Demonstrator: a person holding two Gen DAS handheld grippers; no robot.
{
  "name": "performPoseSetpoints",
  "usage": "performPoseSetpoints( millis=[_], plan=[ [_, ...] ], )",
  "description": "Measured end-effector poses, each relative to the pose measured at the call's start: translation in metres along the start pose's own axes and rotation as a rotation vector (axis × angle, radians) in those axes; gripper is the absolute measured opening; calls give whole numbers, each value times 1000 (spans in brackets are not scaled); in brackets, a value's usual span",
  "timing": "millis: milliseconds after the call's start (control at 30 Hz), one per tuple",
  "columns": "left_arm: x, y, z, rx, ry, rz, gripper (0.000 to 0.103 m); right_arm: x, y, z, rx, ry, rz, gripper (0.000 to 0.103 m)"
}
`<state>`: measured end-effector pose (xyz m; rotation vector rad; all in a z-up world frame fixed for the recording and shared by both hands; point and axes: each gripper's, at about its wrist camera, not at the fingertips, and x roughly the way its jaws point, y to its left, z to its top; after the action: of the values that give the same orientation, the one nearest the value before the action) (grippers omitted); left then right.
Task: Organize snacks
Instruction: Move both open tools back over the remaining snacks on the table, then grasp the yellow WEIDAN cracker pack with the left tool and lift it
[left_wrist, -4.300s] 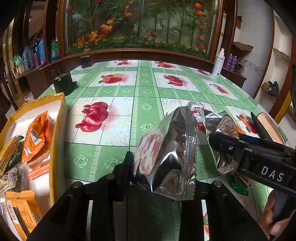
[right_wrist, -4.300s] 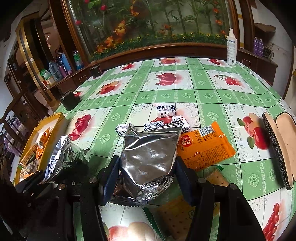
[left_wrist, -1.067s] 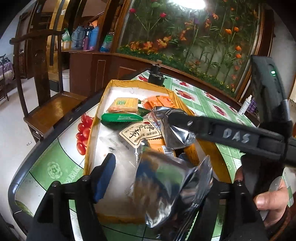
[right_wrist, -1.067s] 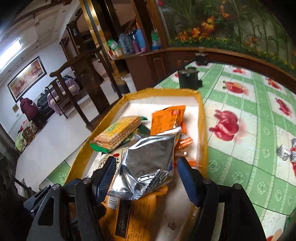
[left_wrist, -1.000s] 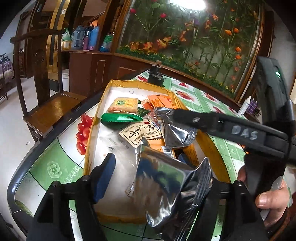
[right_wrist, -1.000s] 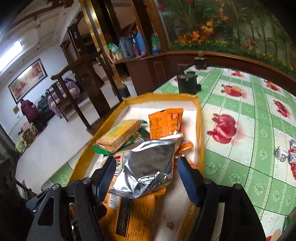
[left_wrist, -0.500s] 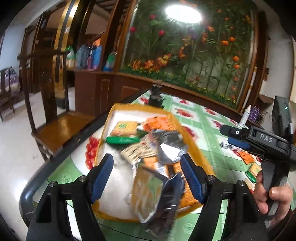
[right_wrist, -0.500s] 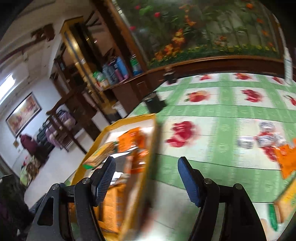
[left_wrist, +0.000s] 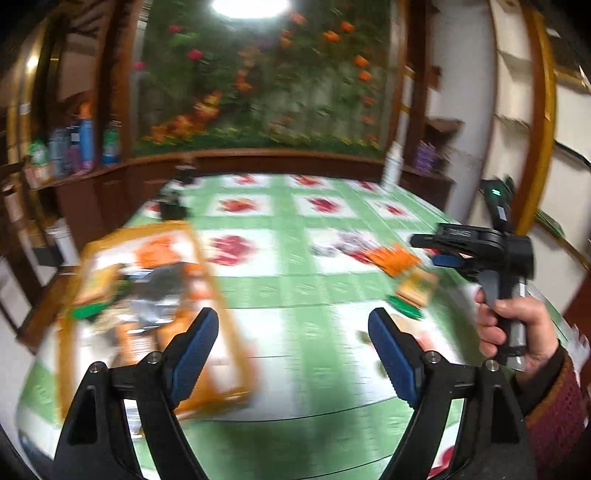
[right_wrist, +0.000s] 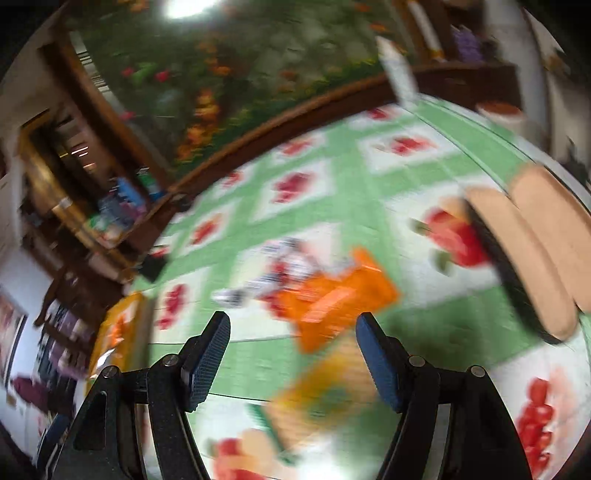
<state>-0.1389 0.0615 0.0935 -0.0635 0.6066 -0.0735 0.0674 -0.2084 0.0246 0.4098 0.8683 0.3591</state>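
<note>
My desk (left_wrist: 295, 295) is covered with a green-and-white checked cloth printed with red fruit, and both views are smeared with blur. Behind it runs a dark wooden ledge under a big panel of painted flowers (left_wrist: 258, 81); bottles (left_wrist: 79, 144) stand on a shelf to the left, and one white bottle (left_wrist: 392, 162) stands at the desk's far edge.

One yellow tray (left_wrist: 236, 369) lies at the left of the desk, holding a heap of snack packets, orange, silver and green, too blurred for me to count. On the cloth, well apart from the tray, I see one orange packet (right_wrist: 336, 299), a cluster of small silver-wrapped sweets (right_wrist: 273, 266) touching its far side, and one yellow-and-green biscuit pack (right_wrist: 332, 387) just in front of it. Two tan pads with a dark edge (right_wrist: 528, 258) lie side by side at the right.

My left gripper (left_wrist: 293, 350) has just been spreading its jaws; they stand wide with nothing between them. My right gripper (right_wrist: 291, 354) is also spread and empty, above the biscuit pack. In the left view my right hand (left_wrist: 517, 328) grasps its handle.
</note>
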Motion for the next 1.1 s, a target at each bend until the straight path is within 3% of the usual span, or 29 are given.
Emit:
performPoseSetpoints(
  millis=[100,267,300,400,533,633,800,933,1033,1100],
  plan=[
    [25,-26,4,37,60,-62,83,3,-15,-2,32,39,-31,75],
    [56,-54,2,126,159,-110,83,15,6,-12,-51,116,12,75],
    [61,-57,3,138,170,-105,83,17,9,-15,-59,135,52,75],
    [78,-63,7,162,206,-124,85,13,17,-18,-46,161,291,75],
    [104,-70,16,214,243,-119,88,-2,10,-14,-39,76,231,76],
    [130,-70,19,236,320,-136,88,1,-7,-12,46,92,248,76],
    [162,-77,14,294,401,-106,88,-5,-10,-7,56,69,235,76],
    [172,-78,10,278,409,-66,88,-6,-12,-5,67,58,220,76],
    [177,-73,11,201,408,-90,73,-3,-10,-5,77,53,211,76],
    [179,-67,14,154,375,-34,59,-3,-12,-3,77,43,201,76]
  ],
)
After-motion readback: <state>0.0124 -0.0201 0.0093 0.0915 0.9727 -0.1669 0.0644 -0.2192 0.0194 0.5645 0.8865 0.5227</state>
